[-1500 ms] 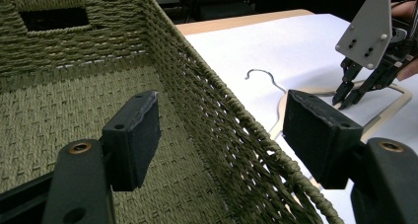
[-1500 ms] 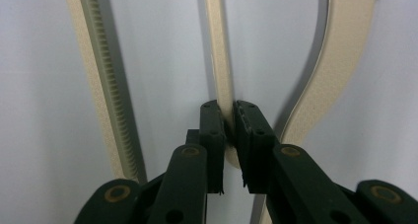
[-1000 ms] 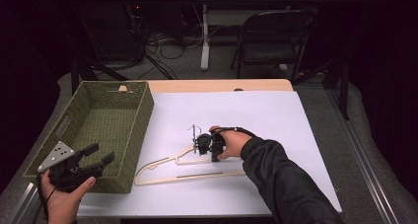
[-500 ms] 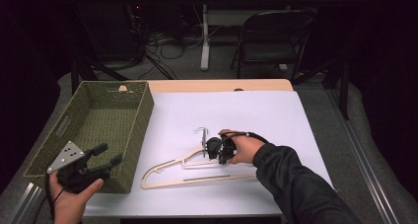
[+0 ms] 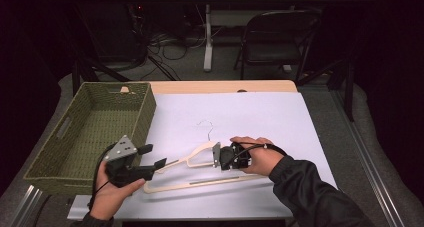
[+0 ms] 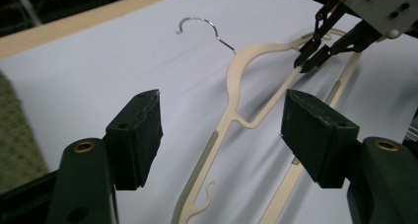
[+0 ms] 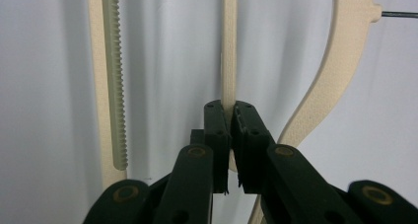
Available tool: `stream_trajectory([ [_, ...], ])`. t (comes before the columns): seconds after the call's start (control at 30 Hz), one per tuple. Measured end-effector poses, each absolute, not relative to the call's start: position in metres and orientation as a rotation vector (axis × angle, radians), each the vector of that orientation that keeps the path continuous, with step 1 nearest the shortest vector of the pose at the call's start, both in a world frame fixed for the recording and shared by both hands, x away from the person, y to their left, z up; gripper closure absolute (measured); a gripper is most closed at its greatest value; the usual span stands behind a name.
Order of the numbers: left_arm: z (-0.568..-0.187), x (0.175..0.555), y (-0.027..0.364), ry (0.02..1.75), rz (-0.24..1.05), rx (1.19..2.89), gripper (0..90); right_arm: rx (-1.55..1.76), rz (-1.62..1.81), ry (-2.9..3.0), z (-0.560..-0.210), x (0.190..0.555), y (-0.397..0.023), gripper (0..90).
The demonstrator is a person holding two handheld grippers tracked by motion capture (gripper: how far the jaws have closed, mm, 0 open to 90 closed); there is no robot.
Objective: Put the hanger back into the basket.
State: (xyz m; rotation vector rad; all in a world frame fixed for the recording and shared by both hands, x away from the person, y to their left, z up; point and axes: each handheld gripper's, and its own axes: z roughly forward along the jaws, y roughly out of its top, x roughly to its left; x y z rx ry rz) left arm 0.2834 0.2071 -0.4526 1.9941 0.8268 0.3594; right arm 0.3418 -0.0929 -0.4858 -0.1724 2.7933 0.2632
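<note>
Your right gripper is clamped on the light, stiff cream plastic hanger at the worktop's six o'clock. Left gripper, jaws apart: take its slim, slippery shoulder.

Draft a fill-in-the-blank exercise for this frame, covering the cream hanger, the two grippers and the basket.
1. The right gripper is shut on a thin bar of the cream plastic clothes ____.
2. The jaws of the left gripper stand ____, with nothing pressed between them.
3. The green woven basket sits at the table's ____ side in the high view.
4. The hanger has a hook made of ____.

Missing words: hanger; open; left; metal wire
</note>
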Motion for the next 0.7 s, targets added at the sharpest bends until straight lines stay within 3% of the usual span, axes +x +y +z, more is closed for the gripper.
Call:
stream_trajectory([
  [0.4, -0.477, 0.326, 0.16, 0.794, 0.204, 2.128, 31.1, -0.212, 0.264, 2.749, -0.482, 0.332, -0.096, 85.4],
  [0.7, -0.495, 0.335, 0.141, 0.741, 0.134, 2.243, 35.5, -0.221, 0.264, 2.726, -0.483, 0.33, -0.096, 85.3],
])
